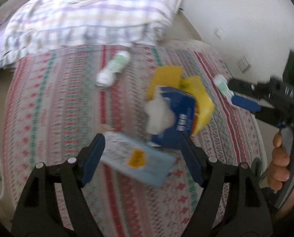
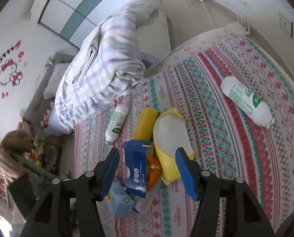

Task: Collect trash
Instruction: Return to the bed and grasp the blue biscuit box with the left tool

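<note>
Surface: bed with a patterned sheet (image 2: 216, 106); folded checked quilt (image 2: 99, 73) at its far left.
Trash, left to right: pale blue carton (image 2: 119, 203), small green-labelled bottle (image 2: 117, 122), blue box (image 2: 137, 169), yellow tissue pack (image 2: 170, 142), larger bottle (image 2: 245, 100) well apart at the right. All lie on the sheet.
Progress: judged early; no item is lifted and no bin shows in either view. The central pile touches or overlaps; both bottles lie apart from it.
Left gripper (image 1: 143, 158): tilted steeply down over the pale blue carton, jaws spread, pads not pressing on it.
Right gripper (image 2: 147, 171): angled down above the blue box and yellow pack, jaws apart, holding nothing. A hand (image 1: 281, 160) grips its handle.
</note>
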